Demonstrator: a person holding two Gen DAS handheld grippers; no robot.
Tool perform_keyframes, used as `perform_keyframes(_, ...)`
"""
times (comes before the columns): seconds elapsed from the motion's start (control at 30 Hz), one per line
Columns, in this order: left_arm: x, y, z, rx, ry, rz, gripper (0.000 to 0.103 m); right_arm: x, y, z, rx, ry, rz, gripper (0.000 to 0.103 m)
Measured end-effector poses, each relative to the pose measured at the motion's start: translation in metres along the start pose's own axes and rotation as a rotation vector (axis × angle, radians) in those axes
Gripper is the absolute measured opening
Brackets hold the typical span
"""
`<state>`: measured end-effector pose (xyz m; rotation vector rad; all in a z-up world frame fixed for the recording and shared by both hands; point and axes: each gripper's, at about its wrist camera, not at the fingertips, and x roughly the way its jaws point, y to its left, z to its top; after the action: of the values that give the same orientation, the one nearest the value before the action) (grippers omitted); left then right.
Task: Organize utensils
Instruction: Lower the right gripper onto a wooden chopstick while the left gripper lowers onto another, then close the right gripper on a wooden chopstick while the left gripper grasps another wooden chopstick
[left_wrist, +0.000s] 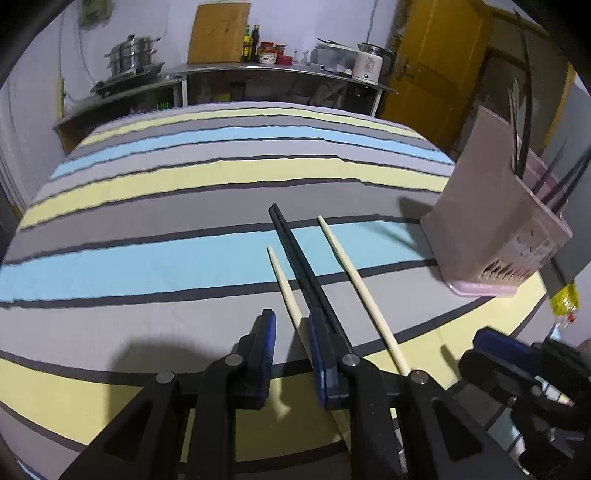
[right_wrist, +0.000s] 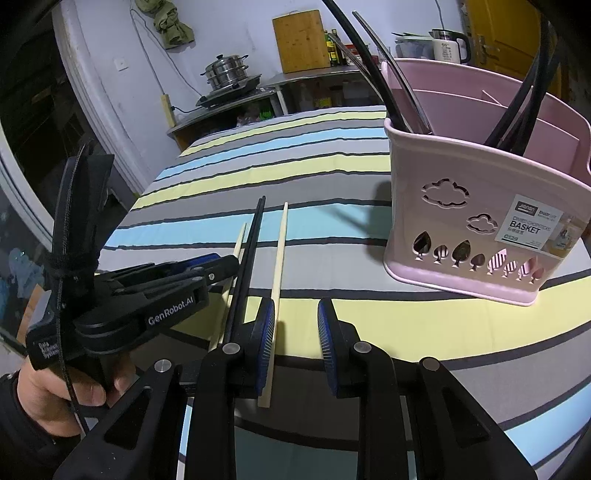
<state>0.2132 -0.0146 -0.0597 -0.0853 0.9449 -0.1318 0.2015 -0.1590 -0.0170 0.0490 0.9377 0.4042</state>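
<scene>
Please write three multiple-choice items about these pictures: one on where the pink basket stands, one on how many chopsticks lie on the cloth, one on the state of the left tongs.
1. Where does the pink basket stand relative to the chopsticks lying on the striped cloth?
A. To their right
B. To their left
C. On top of them

2. How many chopsticks lie on the cloth?
A. Two, both black
B. Four: two pale, two black
C. Six, all pale

3. What is the state of the left tongs?
A. Shut on a spoon
B. Out of view
C. Open, holding nothing

Answers:
1 A: both views show the basket right of the chopsticks.
2 B: the black pair lies between the shorter-looking pale chopstick and the longer pale chopstick.
3 C: a gap shows between the blue pads, with nothing clamped.
</scene>
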Motion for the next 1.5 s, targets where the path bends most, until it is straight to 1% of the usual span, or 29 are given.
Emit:
perform_keyframes(0.07, 0.0, -0.002, 0.0, 0.014, -0.001, 0.012, 0.02, 0.0, 0.001, 0.0, 0.0, 0.001, -0.001, 0.025)
perform_keyframes(0.2, -0.002, 0.004, 0.0, 0.012, 0.008, 0.006, 0.019, 0.002, 0.002, 0.0, -0.006, 0.006, 0.001, 0.025)
perform_keyframes(0.27, -0.003, 0.01, 0.0, 0.014, 0.01, 0.012, 0.017, 0.005, 0.002, 0.001, -0.013, 0.009, 0.001, 0.025)
perform_keyframes(0.33, -0.005, 0.018, -0.002, 0.006, 0.011, 0.014, 0.012, 0.008, 0.004, 0.002, -0.02, 0.012, 0.001, 0.025)
perform_keyframes(0.4, -0.006, 0.028, -0.001, -0.007, 0.013, 0.011, 0.011, 0.015, 0.007, 0.004, -0.03, 0.02, 0.004, 0.025)
perform_keyframes(0.63, -0.008, 0.051, 0.0, -0.013, 0.024, -0.038, 0.009, 0.039, 0.02, 0.012, -0.082, 0.043, 0.001, 0.025)
perform_keyframes(0.7, -0.008, 0.052, 0.001, 0.0, 0.026, -0.043, 0.009, 0.049, 0.022, 0.014, -0.093, 0.059, -0.013, 0.02)
perform_keyframes(0.77, -0.009, 0.053, 0.001, 0.008, 0.027, -0.051, 0.009, 0.055, 0.021, 0.014, -0.099, 0.075, -0.027, 0.009)
perform_keyframes(0.8, -0.009, 0.054, 0.0, 0.011, 0.028, -0.056, 0.009, 0.057, 0.02, 0.012, -0.099, 0.079, -0.034, 0.007)
perform_keyframes(1.0, -0.014, 0.059, -0.005, 0.017, 0.033, -0.08, 0.009, 0.045, 0.015, 0.0, -0.052, 0.072, -0.034, 0.007)
perform_keyframes(1.27, -0.03, 0.064, -0.026, 0.014, 0.049, -0.097, 0.009, 0.02, 0.012, -0.028, -0.004, 0.08, -0.017, 0.007)
perform_keyframes(1.4, -0.033, 0.067, -0.028, -0.002, 0.056, -0.107, 0.009, 0.017, 0.013, -0.029, -0.011, 0.096, -0.008, 0.007)
perform_keyframes(1.5, -0.03, 0.067, -0.024, -0.022, 0.056, -0.107, 0.009, 0.022, 0.016, -0.023, -0.04, 0.109, -0.005, 0.01)
